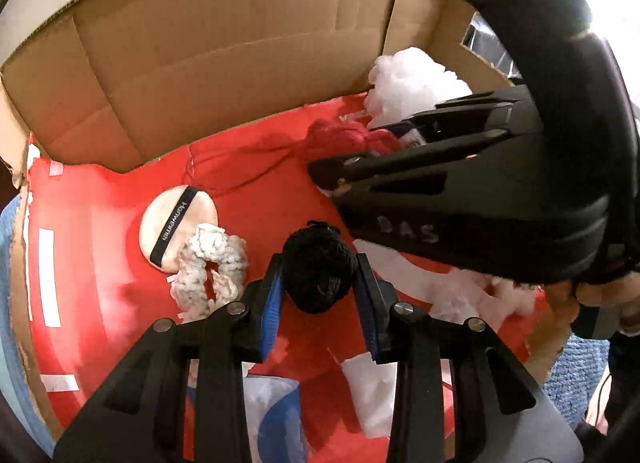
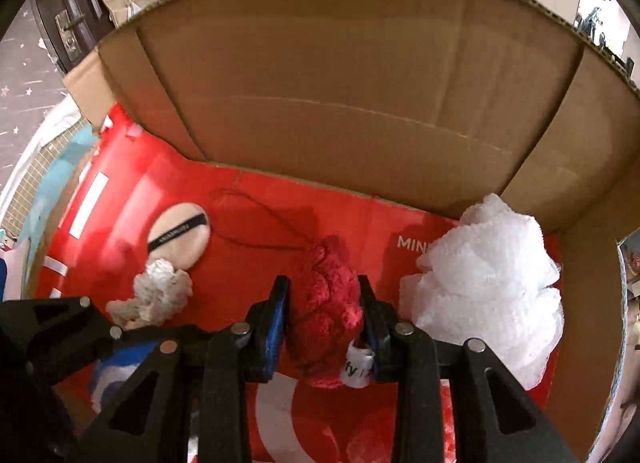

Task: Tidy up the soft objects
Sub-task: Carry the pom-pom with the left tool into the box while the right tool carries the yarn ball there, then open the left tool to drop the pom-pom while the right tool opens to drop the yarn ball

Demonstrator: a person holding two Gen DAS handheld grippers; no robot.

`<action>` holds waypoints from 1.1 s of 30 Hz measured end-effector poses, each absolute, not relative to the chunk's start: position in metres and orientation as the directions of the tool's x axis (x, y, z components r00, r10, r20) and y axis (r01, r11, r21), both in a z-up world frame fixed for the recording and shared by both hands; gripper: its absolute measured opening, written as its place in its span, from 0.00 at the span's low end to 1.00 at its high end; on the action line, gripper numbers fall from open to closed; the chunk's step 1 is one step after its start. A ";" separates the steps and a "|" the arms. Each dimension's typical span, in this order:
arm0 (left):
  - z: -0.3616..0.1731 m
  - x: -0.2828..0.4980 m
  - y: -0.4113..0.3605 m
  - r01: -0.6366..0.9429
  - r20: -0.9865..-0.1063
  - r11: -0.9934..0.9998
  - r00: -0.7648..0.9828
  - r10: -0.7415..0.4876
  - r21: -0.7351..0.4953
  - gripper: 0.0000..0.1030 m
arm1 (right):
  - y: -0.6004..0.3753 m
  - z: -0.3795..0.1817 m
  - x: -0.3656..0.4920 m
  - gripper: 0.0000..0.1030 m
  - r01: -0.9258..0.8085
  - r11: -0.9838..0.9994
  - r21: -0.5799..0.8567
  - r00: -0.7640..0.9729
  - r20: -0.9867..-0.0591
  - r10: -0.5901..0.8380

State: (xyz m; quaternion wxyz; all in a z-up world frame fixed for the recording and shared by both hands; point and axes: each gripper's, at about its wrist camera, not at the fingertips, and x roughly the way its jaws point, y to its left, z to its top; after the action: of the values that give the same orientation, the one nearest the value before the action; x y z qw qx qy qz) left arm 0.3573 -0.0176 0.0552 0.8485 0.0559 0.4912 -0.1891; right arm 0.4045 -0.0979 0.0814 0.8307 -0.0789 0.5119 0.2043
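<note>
Both grippers reach into a cardboard box (image 1: pixel 224 63) with a red printed floor. My left gripper (image 1: pixel 320 283) is shut on a black yarn ball (image 1: pixel 318 267), held just above the floor. My right gripper (image 2: pixel 324 311) is shut on a red fluffy yarn ball (image 2: pixel 326 303) with a white label (image 2: pixel 358 369); it also shows in the left wrist view (image 1: pixel 400 183). A white mesh pouf (image 2: pixel 488 279) sits at the right, beside the red ball. A beige powder puff (image 1: pixel 176 223) with a black band and a white-grey scrunchie (image 1: pixel 208 267) lie at the left.
The box's tall back wall (image 2: pixel 360 95) and right wall (image 2: pixel 588 303) close in the space. A thin red strand (image 2: pixel 256 223) trails across the floor from the red ball. Blue textured cloth (image 1: pixel 576 375) lies outside the box.
</note>
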 end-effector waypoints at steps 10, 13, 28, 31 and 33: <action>0.057 0.363 -0.024 0.372 -0.851 0.926 0.462 -0.250 -0.070 0.31 | -0.105 0.075 0.404 0.34 -0.421 0.903 0.087 0.375 -0.890 0.261; 0.057 0.361 -0.027 0.374 -0.849 0.925 0.467 -0.247 -0.064 0.31 | -0.104 0.074 0.414 0.34 -0.419 0.903 0.095 0.368 -0.891 0.265; 0.061 0.348 -0.044 0.396 -0.834 0.918 0.498 -0.237 -0.024 0.50 | -0.097 0.066 0.413 0.42 -0.432 0.898 0.090 0.360 -0.895 0.263; 0.065 0.346 -0.047 0.396 -0.834 0.918 0.496 -0.243 -0.032 0.50 | -0.094 0.065 0.413 0.45 -0.435 0.896 0.088 0.360 -0.895 0.263; 0.066 0.345 -0.048 0.397 -0.833 0.917 0.497 -0.244 -0.032 0.50 | -0.093 0.065 0.412 0.45 -0.435 0.896 0.088 0.361 -0.895 0.262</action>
State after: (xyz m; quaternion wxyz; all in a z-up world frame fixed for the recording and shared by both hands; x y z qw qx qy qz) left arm 0.3448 -0.0484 0.0664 0.8613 0.0820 0.4656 -0.1862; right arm 0.4122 -0.0930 0.0654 0.8207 -0.0821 0.5241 0.2123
